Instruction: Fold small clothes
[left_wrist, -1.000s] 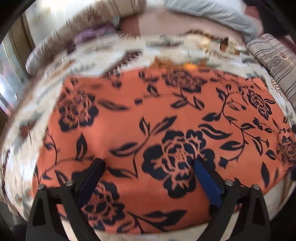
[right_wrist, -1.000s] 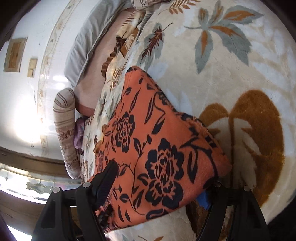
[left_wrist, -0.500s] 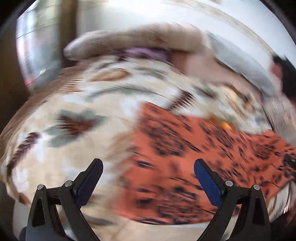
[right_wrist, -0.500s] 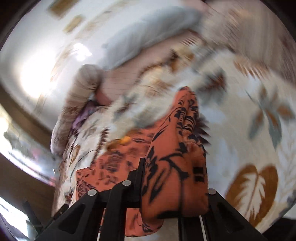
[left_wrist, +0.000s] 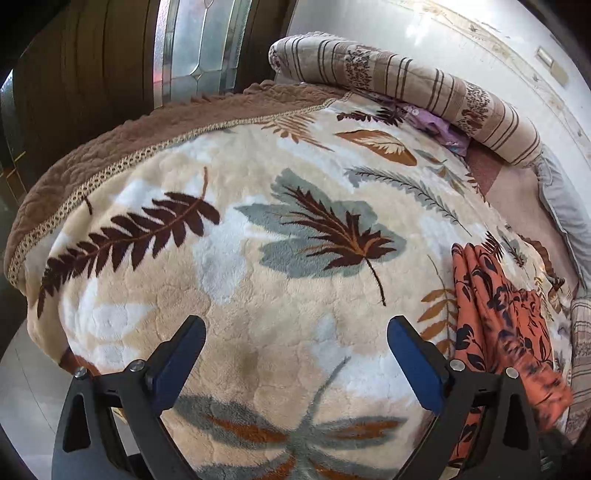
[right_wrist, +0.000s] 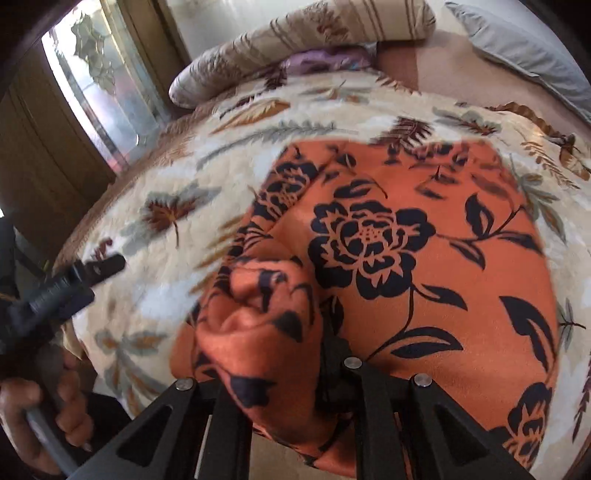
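The orange floral garment (right_wrist: 399, 258) lay spread on the leaf-patterned blanket (left_wrist: 258, 295) of the bed, and the right gripper (right_wrist: 291, 332) had its jaws clamped on a bunched near-left corner of it, the cloth puckered up in a soft lump between the arms. The jaws had just been closing, and a fold of the fabric sat pinched between them. In the left wrist view the same garment showed only as a gathered strip at the far right edge, well apart from the left gripper (left_wrist: 295, 354), whose blue-padded fingers (left_wrist: 410, 354) stood wide open over bare blanket with nothing between them. In the right wrist view, the person's hand (right_wrist: 40, 417) held the left gripper's handle at the near left. The cloth looked thin, light and limp; it draped and creased readily, so it would probably sag and trail wherever it was not supported, and the smooth sheen suggested it could slip from a shallow pinch. A firm bite on a corner or hem seemed the sound hold, and the left gripper would likely do best taking the matching corner so the edge stayed taut.
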